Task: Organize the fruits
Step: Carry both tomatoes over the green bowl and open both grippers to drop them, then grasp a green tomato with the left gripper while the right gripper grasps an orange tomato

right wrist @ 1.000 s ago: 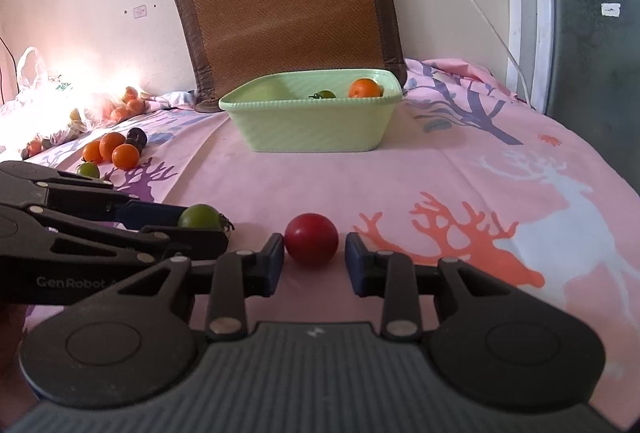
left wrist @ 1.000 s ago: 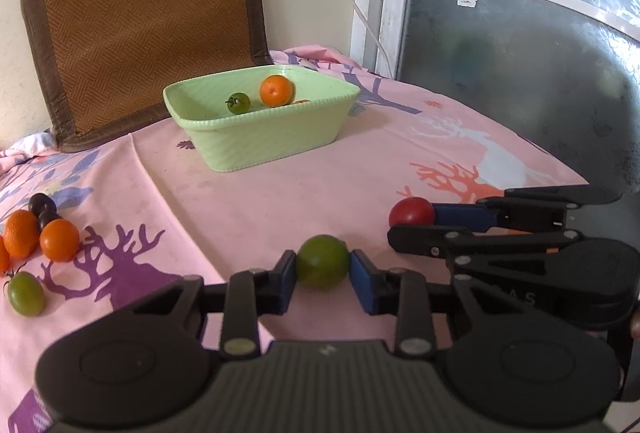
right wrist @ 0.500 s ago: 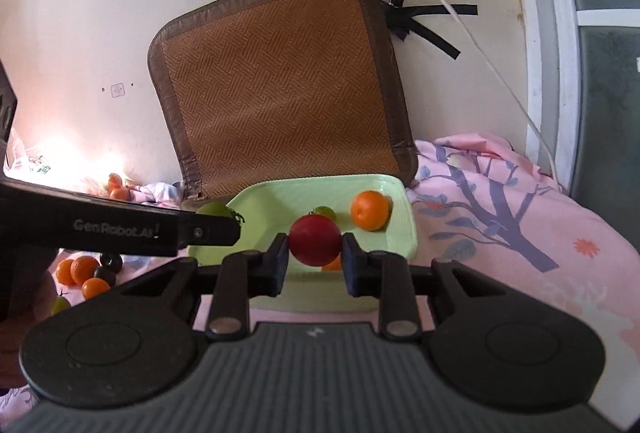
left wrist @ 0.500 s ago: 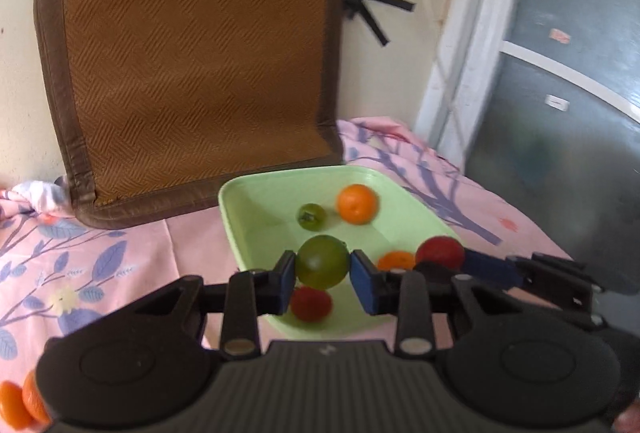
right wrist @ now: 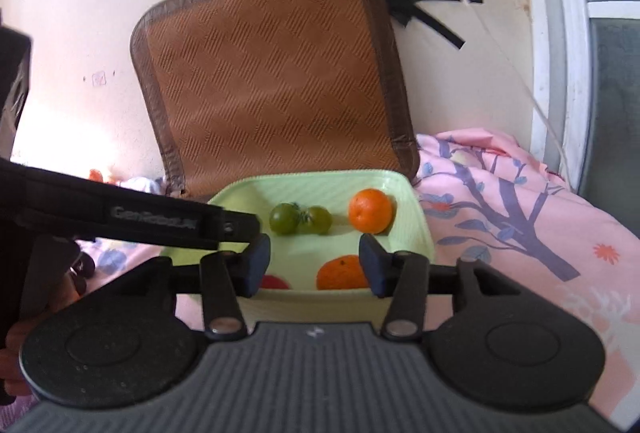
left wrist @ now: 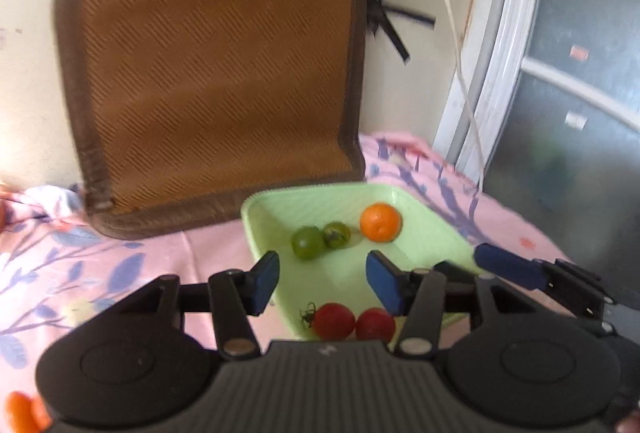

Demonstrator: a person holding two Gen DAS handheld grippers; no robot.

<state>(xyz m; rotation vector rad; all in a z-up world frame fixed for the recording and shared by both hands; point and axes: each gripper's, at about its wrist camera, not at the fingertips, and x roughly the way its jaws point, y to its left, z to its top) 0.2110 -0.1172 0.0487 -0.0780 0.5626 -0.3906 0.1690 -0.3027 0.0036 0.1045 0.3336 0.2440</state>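
With both the left gripper (left wrist: 322,283) and right gripper (right wrist: 314,265) spread wide and empty over the green bowl (left wrist: 432,229), either could clip its rim (they crowd close) and tip it.

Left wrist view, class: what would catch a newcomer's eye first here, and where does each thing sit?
The pale green bowl on the pink cloth draws the eye: two green tomatoes side by side at its back, an orange right of them, two red tomatoes touching at the near wall. The left gripper hangs open and empty above the bowl. Behind, a brown woven mat leans on the wall.
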